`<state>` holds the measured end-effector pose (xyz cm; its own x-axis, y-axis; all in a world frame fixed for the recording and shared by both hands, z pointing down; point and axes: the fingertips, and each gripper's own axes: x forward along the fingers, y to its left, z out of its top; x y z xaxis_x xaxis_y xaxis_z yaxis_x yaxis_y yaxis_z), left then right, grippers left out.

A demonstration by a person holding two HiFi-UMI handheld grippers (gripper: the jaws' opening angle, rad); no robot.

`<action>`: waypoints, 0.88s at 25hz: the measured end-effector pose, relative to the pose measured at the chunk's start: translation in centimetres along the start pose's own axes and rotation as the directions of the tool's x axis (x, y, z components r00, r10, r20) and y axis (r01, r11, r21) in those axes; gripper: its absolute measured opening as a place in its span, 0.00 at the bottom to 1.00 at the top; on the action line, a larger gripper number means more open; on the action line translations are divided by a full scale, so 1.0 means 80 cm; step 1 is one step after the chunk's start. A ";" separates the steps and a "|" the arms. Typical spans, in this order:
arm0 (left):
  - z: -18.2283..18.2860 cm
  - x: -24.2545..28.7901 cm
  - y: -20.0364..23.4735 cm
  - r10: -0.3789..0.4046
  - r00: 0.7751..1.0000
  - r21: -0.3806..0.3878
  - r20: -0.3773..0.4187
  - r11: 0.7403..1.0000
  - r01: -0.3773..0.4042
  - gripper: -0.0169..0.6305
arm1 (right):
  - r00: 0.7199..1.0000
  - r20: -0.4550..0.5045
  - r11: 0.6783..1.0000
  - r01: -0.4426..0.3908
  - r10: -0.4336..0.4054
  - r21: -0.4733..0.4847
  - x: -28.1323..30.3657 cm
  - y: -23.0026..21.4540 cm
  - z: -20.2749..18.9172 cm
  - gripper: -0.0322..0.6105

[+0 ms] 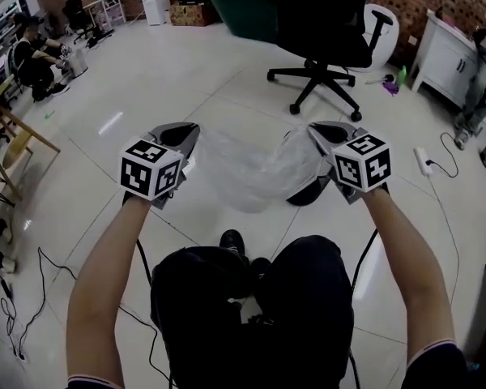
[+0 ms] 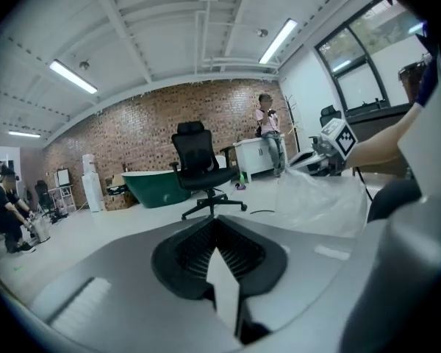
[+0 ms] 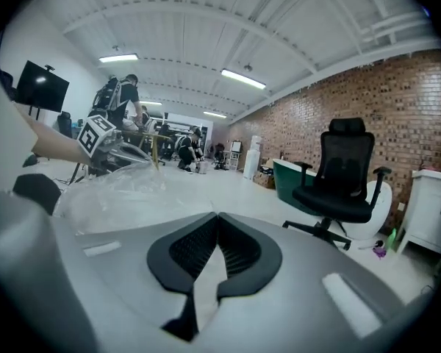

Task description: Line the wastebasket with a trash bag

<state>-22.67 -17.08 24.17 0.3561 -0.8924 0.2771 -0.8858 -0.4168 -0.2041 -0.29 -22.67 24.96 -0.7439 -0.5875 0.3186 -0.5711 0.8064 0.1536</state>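
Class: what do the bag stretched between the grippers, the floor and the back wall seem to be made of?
The trash bag is probably thin clear plastic film: see-through, crinkled, faintly shiny. The floor looks like glossy pale tile, with light reflections and joint lines. The back wall seems to be bare reddish brick, matt, with its courses visible.

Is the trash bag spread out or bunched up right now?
Spread out: the trash bag stretches between the left claw and right claw, each shut on an edge.
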 end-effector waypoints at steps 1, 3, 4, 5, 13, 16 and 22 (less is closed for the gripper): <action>0.015 0.001 -0.005 -0.005 1.000 0.006 0.017 1.000 0.004 0.04 | 1.000 0.016 1.000 0.014 -0.014 -0.003 -0.010 -0.005 0.013 0.05; 0.045 0.004 -0.015 -0.021 0.999 0.026 0.051 0.999 0.019 0.04 | 0.998 0.043 0.999 0.046 -0.046 -0.013 -0.032 -0.015 0.036 0.05; 0.061 0.005 -0.020 -0.030 0.997 0.038 0.070 0.999 0.028 0.04 | 0.996 0.056 0.998 0.066 -0.064 -0.020 -0.043 -0.021 0.048 0.05; 0.077 0.006 -0.025 -0.039 0.995 0.051 0.090 0.998 0.034 0.04 | 0.994 0.068 0.996 0.086 -0.084 -0.026 -0.055 -0.027 0.060 0.05; 0.175 0.035 -0.065 -0.125 0.974 0.083 0.188 0.990 0.111 0.04 | 0.974 0.102 0.978 0.207 -0.203 -0.039 -0.125 -0.079 0.106 0.05; 0.189 0.059 -0.082 -0.152 0.969 0.082 0.194 0.987 0.139 0.04 | 0.970 0.097 0.972 0.229 -0.223 -0.052 -0.140 -0.099 0.102 0.05; 0.195 0.115 -0.124 -0.201 0.963 0.083 0.177 0.978 0.189 0.05 | 0.966 0.085 0.968 0.248 -0.245 -0.024 -0.154 -0.142 0.078 0.05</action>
<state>-5.99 -23.88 14.12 0.5739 -0.8065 0.1421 -0.7745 -0.5909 -0.2257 13.18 -25.04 13.48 -0.6077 -0.7710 0.1903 -0.7294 0.6367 0.2502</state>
